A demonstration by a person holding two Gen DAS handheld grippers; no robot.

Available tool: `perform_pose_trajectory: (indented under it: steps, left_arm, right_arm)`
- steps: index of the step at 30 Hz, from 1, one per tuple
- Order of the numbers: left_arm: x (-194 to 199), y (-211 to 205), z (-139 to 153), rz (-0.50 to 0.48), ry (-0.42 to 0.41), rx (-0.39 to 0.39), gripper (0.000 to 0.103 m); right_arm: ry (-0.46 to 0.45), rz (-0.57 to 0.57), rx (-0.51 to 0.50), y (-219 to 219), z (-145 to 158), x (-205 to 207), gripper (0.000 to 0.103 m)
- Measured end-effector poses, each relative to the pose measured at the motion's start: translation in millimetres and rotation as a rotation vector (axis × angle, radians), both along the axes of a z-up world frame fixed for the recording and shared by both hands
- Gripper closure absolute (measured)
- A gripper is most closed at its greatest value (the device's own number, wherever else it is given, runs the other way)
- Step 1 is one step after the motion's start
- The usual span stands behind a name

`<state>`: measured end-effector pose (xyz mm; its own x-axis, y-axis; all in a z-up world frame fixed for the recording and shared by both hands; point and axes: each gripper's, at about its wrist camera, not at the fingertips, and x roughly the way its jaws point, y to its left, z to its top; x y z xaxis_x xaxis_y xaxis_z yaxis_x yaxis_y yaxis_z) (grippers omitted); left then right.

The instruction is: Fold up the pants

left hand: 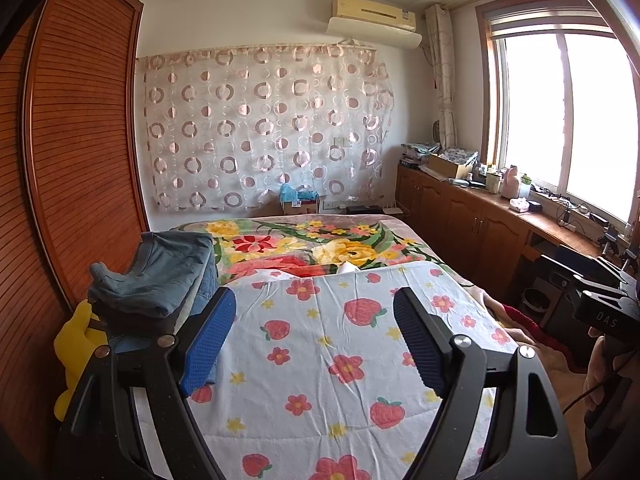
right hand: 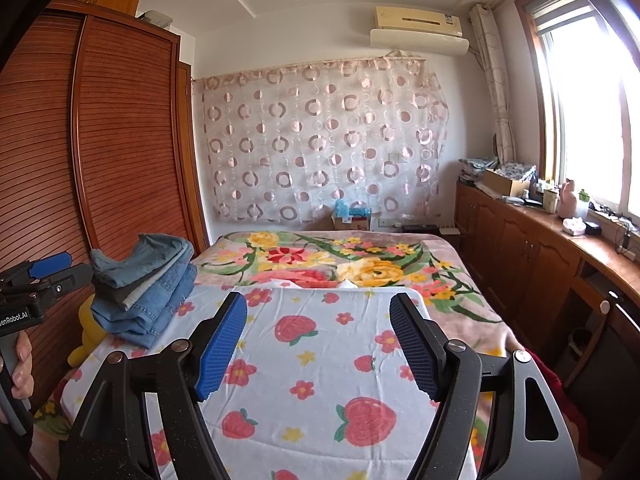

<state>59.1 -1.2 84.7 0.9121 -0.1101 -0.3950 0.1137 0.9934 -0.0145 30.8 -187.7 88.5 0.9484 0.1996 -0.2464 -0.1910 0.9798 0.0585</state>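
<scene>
Both grippers hang over the near end of the bed, the left gripper [left hand: 314,312] and the right gripper [right hand: 318,316] each with fingers spread wide and nothing between them. The folded pants [right hand: 142,286] sit stacked at the left edge of the strawberry-print sheet [right hand: 316,360], beside the wardrobe [right hand: 120,140].

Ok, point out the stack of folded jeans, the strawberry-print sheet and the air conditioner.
stack of folded jeans [right hand: 144,280], right wrist view, middle of the pile
strawberry-print sheet [right hand: 316,360], right wrist view, bare patch between the fingers
air conditioner [left hand: 374,14], left wrist view, front panel
</scene>
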Motion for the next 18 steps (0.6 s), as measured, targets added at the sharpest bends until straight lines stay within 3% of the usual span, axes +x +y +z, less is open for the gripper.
perform_pose_trajectory:
  steps: [18]
  left_arm:
    - [-1.5,1.7,0.3,0.003,0.001,0.004,0.021]
  right_arm:
    - [-0.002,0.004,-0.002,-6.4,-1.3,3.1,0.027]
